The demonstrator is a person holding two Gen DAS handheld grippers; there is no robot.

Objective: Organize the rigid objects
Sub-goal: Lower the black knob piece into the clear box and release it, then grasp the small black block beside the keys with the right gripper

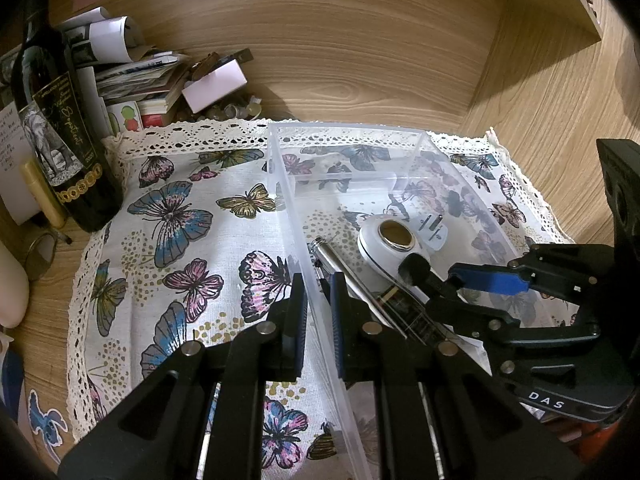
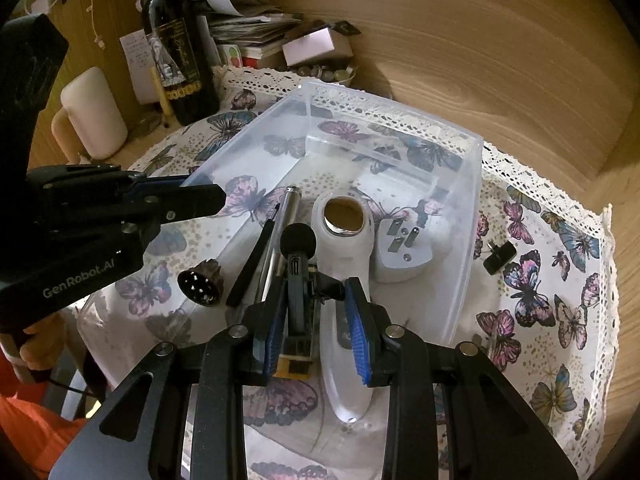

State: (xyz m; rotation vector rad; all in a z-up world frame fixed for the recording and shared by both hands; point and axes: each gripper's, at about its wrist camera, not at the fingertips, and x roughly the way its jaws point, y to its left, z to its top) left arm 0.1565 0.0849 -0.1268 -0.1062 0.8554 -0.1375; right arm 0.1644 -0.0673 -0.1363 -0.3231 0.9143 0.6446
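Note:
A clear plastic bin [image 2: 460,216] [image 1: 280,168] stands on a butterfly cloth [image 1: 180,240]. In it lie a white handheld device [image 2: 344,248] [image 1: 376,252], a white plug adapter [image 2: 400,256], a silver tube [image 2: 288,208] [image 1: 332,254] and a thin black stick [image 2: 252,264]. My left gripper [image 1: 318,292] [image 2: 204,190] is shut on the bin's near left wall. My right gripper [image 2: 316,292] [image 1: 440,280] hangs over the bin, shut on a small black microphone [image 2: 298,240] [image 1: 414,270] with a foam tip. A round black plug [image 2: 200,284] and a small black adapter [image 2: 500,256] lie on the cloth outside the bin.
A dark wine bottle [image 1: 60,136] [image 2: 180,60], a pale candle [image 2: 94,112] and a pile of papers and boxes [image 1: 152,76] crowd the back left. Wooden walls [image 1: 360,60] close in the back and right. A hand in an orange sleeve [image 2: 36,344] shows at lower left.

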